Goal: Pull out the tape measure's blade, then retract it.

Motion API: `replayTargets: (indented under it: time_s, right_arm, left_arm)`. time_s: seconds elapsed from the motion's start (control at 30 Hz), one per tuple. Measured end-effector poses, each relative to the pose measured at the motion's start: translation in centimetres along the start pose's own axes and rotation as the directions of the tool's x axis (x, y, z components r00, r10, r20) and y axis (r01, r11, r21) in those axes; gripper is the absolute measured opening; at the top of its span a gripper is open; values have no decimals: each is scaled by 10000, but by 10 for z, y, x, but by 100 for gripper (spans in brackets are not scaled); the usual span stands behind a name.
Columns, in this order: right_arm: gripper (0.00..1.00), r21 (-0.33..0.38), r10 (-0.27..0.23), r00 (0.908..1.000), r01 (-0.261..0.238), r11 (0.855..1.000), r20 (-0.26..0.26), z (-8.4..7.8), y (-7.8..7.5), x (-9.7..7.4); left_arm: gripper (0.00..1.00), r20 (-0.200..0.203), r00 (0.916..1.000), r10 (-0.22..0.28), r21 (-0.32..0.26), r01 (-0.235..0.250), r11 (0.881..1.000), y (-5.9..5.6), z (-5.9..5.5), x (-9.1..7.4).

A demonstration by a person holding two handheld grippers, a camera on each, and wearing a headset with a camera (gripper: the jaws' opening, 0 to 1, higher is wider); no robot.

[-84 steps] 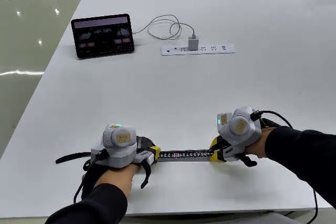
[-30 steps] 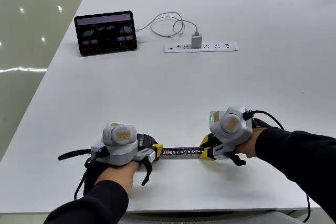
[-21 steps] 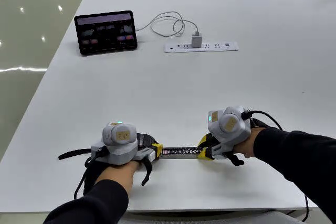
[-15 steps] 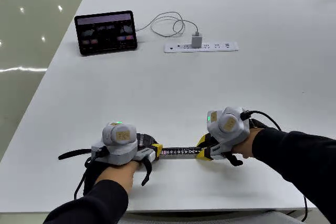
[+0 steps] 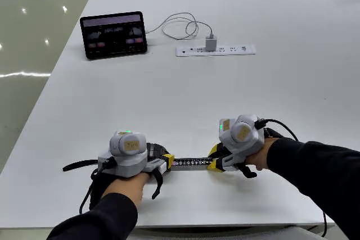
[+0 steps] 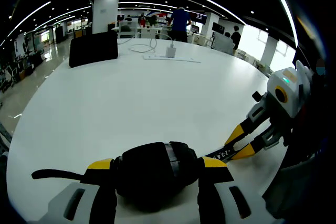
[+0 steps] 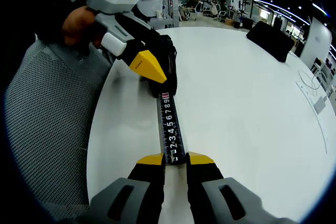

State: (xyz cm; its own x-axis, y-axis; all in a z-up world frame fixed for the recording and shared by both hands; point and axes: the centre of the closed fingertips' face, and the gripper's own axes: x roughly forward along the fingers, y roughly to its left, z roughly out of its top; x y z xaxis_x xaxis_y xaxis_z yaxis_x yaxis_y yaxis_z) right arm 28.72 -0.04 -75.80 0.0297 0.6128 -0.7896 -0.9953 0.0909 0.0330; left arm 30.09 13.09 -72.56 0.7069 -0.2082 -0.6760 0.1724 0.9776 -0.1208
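Tape measure (image 5: 159, 155) at bench's (image 5: 225, 94) front edge
Case (image 6: 157, 179) clamped by left gripper (image 6: 156, 163); springy-looking blade tip (image 7: 172, 152) pinched by right gripper (image 7: 176, 159).

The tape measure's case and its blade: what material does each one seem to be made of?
The case looks like black rubber or matte plastic: it is dull and rounded, with only soft highlights. The blade looks like thin coated metal, though I cannot be sure: a flat dark strip with printed pale numbers, lying straight from the case to the right gripper.
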Motion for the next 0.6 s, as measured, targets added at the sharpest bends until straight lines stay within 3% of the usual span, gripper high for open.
replayTargets:
  time_s: [0.6]
  right_arm:
    - [11, 34, 30, 9999, -30, 10000, 126, 8, 1, 8]
  left_arm:
    - [58, 3, 10000, -20, -44, 20, 10000, 1, 0, 0]
